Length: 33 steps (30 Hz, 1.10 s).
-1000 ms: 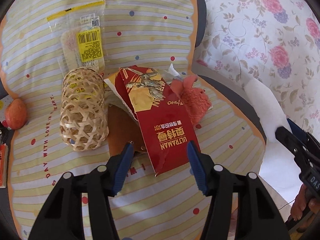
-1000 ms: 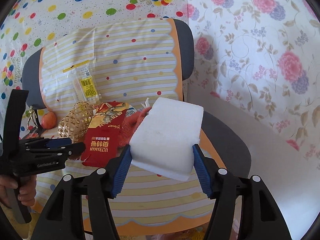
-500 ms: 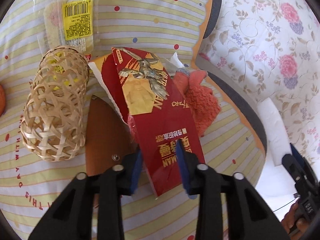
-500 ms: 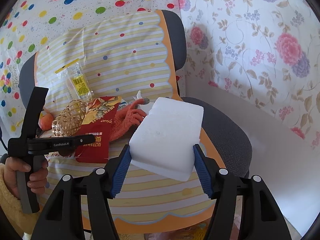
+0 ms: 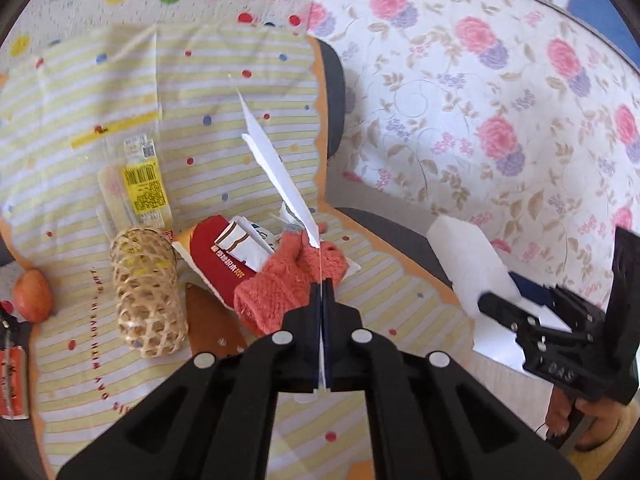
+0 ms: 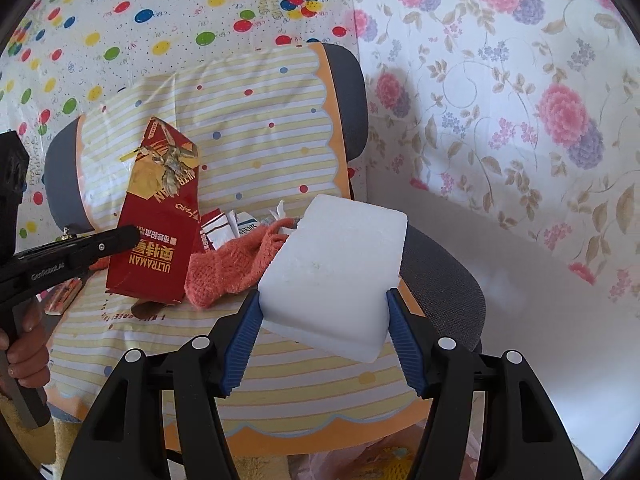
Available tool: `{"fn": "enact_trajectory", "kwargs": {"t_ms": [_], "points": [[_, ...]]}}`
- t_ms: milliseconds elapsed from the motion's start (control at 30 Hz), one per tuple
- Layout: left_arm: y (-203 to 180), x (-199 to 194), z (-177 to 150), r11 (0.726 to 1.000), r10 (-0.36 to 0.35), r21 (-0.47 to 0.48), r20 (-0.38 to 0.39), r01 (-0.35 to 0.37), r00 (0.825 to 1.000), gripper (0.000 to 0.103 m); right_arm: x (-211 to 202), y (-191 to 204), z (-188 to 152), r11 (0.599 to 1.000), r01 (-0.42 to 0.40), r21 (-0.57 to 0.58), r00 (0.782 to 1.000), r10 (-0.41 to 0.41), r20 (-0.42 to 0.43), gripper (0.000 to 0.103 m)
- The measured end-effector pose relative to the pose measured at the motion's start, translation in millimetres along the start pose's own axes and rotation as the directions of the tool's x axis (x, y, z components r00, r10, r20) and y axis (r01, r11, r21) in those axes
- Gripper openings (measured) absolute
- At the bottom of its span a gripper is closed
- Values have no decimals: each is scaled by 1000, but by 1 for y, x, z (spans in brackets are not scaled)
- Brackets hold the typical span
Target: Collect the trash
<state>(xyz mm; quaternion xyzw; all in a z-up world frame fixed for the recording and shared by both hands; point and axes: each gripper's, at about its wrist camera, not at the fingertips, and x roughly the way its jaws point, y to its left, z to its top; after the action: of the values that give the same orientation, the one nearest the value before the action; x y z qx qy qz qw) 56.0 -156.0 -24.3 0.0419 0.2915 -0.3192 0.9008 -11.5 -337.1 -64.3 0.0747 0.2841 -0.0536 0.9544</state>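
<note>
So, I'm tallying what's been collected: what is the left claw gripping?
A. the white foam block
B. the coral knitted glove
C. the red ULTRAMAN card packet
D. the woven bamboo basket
C: the left claw is shut on the red ULTRAMAN card packet, lifted off the chair.

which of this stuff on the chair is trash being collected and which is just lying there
Being collected:
- red Ultraman packet, pinched in the left tongs
- white foam block, held in the right tongs

Lying about:
- wicker basket
- orange knit glove
- clear wrapper with yellow label
- orange fruit
</note>
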Motion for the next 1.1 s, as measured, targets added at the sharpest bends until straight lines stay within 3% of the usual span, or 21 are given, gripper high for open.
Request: {"fn": "enact_trajectory", "kwargs": {"t_ms": [233,500,733,900,1100], "points": [[-24,-28,-42,998,-50,38,-38,51,998,0,-29,9,-26,998,36,-50,995,-41,-96,64],[-56,-28,-68,980,-177,72,-85,184,980,0,-52,-20,-77,988,157,6,957,-150,-248,65],[-80,-29,-78,966,-214,120,-111,227,970,0,-48,-47,-100,974,221,57,927,-192,-322,72],[-82,-30,-77,967,-209,126,-109,222,972,0,-45,-58,-100,972,218,91,927,-177,-331,76],[-86,-27,-74,966,-208,134,-117,223,971,0,-54,-62,-90,971,204,124,948,-164,-274,77]]}}
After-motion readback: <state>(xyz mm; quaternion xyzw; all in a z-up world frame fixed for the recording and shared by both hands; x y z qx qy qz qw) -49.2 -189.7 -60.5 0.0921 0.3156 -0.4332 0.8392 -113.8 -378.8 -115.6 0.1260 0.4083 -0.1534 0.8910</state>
